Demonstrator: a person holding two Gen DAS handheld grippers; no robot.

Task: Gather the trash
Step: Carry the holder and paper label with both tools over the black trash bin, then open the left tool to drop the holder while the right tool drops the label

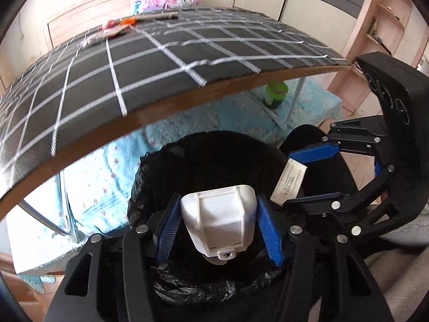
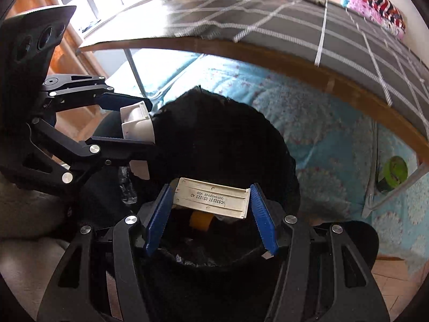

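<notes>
My left gripper (image 1: 217, 224) is shut on a white plastic casing (image 1: 218, 222) and holds it over the open mouth of a black bag-lined trash bin (image 1: 214, 155). My right gripper (image 2: 210, 206) is shut on a flat white plastic panel with printed numbers (image 2: 210, 197), also over the bin (image 2: 222, 139). Each gripper shows in the other's view: the right one with its panel (image 1: 289, 182) at the right, the left one with its casing (image 2: 136, 122) at the left. A yellow tape roll (image 2: 199, 221) lies inside the bin.
A table with a dark checked cloth (image 1: 161, 61) stands above and behind the bin; small items (image 1: 120, 25) lie at its far edge. A blue patterned mat (image 2: 335, 139) covers the floor. A green-lidded jar (image 1: 276, 94) stands under the table by a metal leg.
</notes>
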